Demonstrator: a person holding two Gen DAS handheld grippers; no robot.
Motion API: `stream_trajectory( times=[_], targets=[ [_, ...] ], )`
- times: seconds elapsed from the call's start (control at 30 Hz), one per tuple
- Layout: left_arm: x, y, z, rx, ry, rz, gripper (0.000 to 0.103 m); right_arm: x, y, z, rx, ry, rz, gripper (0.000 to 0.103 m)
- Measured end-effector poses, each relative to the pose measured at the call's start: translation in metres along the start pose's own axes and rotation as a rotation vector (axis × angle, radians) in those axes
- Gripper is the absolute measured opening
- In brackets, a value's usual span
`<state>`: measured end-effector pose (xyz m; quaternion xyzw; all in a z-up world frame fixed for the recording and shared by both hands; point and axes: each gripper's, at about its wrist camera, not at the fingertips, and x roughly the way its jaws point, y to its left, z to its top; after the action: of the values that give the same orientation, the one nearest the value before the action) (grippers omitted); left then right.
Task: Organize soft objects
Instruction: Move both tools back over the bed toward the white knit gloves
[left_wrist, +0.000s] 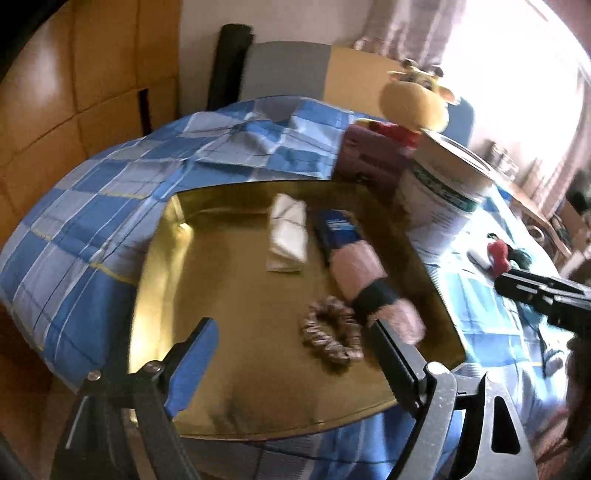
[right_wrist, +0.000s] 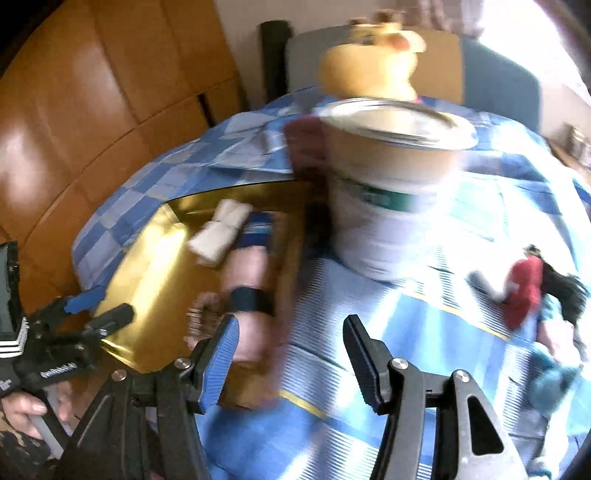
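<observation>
A gold tray (left_wrist: 236, 369) lies on the blue checked cloth. On it are a folded white cloth (left_wrist: 288, 232), a blue-labelled pack (left_wrist: 338, 229), a pink fuzzy roll with a black band (left_wrist: 373, 284) and a brown scrunchie (left_wrist: 332, 332). My left gripper (left_wrist: 291, 339) is open and empty over the tray's near part, beside the scrunchie. My right gripper (right_wrist: 291, 339) is open and empty over the cloth, right of the tray (right_wrist: 155, 266). The pink roll (right_wrist: 245, 295) shows blurred there. A red, black and teal heap of soft things (right_wrist: 532, 295) lies at the right.
A large white tub with a tan rim (right_wrist: 391, 192) stands beside the tray's far right corner. A yellow plush animal (left_wrist: 417, 99) sits behind it, by a maroon box (left_wrist: 369, 158). Wooden panelling (left_wrist: 74, 92) is at the left.
</observation>
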<state>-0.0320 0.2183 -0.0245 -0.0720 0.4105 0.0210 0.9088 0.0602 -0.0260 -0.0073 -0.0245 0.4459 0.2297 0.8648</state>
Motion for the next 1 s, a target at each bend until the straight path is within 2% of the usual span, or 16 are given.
stream_trajectory(
  times=[0.4, 0.7, 0.77, 0.8, 0.83, 0.93, 1.0],
  targets=[
    [-0.001, -0.066, 0.006, 0.152, 0.000, -0.085, 0.087, -0.070, -0.136, -0.036, 0.278, -0.091, -0.267, 0.059],
    [-0.001, -0.115, 0.008, 0.265, -0.003, -0.120, 0.087, -0.107, -0.237, -0.081, 0.590, -0.215, -0.454, 0.059],
    [0.001, -0.125, 0.007, 0.283, 0.002, -0.126, 0.087, -0.107, -0.254, -0.097, 0.689, -0.220, -0.469, 0.060],
    [0.003, -0.132, 0.006, 0.294, 0.007, -0.131, 0.087, -0.107, -0.260, -0.100, 0.738, -0.213, -0.449, 0.060],
    [0.005, -0.137, 0.005, 0.301, 0.013, -0.136, 0.087, -0.111, -0.270, -0.107, 0.807, -0.244, -0.403, 0.060],
    [0.011, -0.156, 0.001, 0.327, 0.040, -0.161, 0.087, -0.120, -0.282, -0.117, 0.887, -0.288, -0.399, 0.060],
    [0.014, -0.170, -0.002, 0.352, 0.058, -0.192, 0.087, -0.125, -0.287, -0.125, 0.946, -0.311, -0.366, 0.060]
  ],
)
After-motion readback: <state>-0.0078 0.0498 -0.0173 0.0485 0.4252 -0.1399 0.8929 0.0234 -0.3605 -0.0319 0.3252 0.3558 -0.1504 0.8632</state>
